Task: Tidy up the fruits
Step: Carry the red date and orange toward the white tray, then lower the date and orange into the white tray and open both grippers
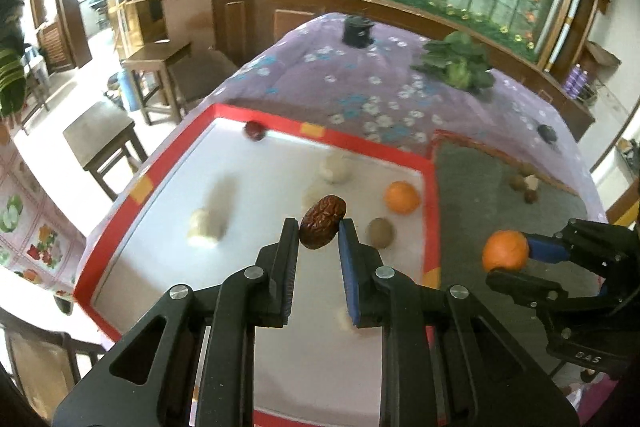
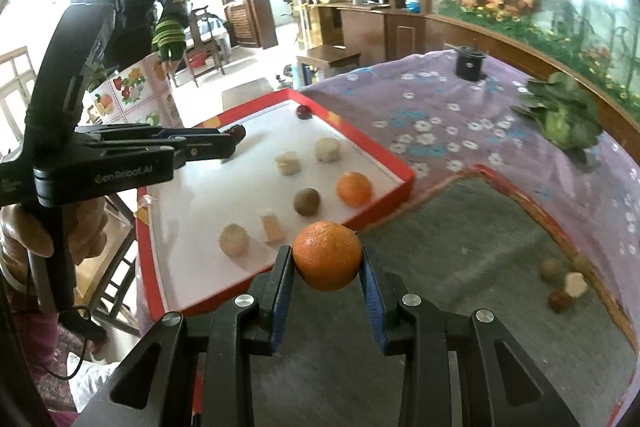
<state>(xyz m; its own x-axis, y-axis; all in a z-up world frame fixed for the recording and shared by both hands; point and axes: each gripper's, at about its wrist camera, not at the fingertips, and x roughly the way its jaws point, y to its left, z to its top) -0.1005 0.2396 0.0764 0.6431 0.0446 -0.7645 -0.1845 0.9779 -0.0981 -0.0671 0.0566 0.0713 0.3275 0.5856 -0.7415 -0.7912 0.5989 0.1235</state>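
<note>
My left gripper (image 1: 319, 227) is clamped on a wrinkled red date (image 1: 322, 222), held above the near part of the white, red-rimmed tray (image 1: 430, 211). My right gripper (image 2: 327, 259) grips an orange mandarin (image 2: 327, 255) over the grey mat (image 2: 480, 267), just right of the tray. A second mandarin (image 2: 353, 189) and a brown fruit (image 2: 307, 201) lie in the tray's right side.

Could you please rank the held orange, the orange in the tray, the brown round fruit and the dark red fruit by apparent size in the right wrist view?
1. Held orange, though nearest the camera.
2. Tray orange.
3. Brown round fruit.
4. Dark red fruit, farthest away.
</note>
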